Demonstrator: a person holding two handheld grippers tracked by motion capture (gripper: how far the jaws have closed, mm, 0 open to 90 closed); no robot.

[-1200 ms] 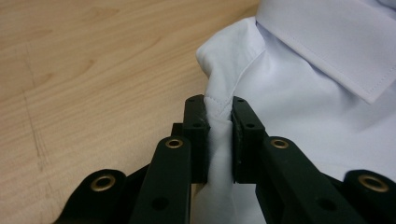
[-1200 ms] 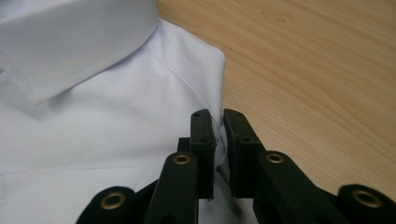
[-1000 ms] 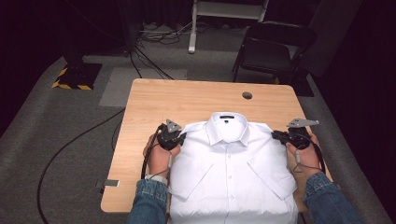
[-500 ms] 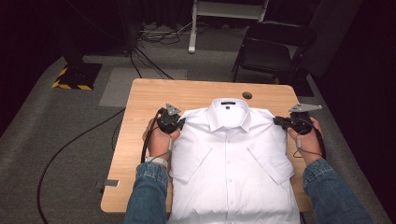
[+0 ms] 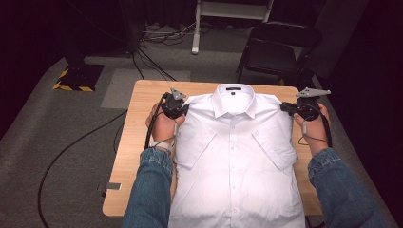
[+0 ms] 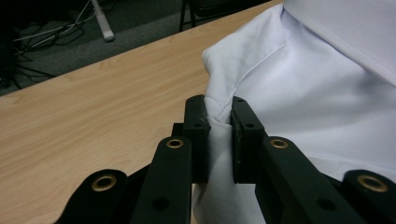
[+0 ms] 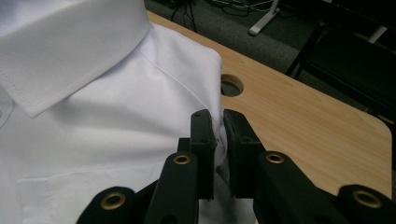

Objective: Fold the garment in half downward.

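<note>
left tool (image 6: pixel 218 140) pinching white dress shirt (image 5: pixel 235 156) shoulder | right tool (image 7: pixel 219 140) pinching opposite shoulder | keep both level with collar (image 5: pixel 234 99) (even tension) over tabletop (image 5: pixel 142 95)

Left claw (image 5: pixel 182 109), right claw (image 5: pixel 286 108) clamped.

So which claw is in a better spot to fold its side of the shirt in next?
Neither, probably. The left claw pinches the white shirt at its left shoulder, and the right claw pinches the right shoulder just the same. Both sit level at the edges, so they would likely move together.
</note>
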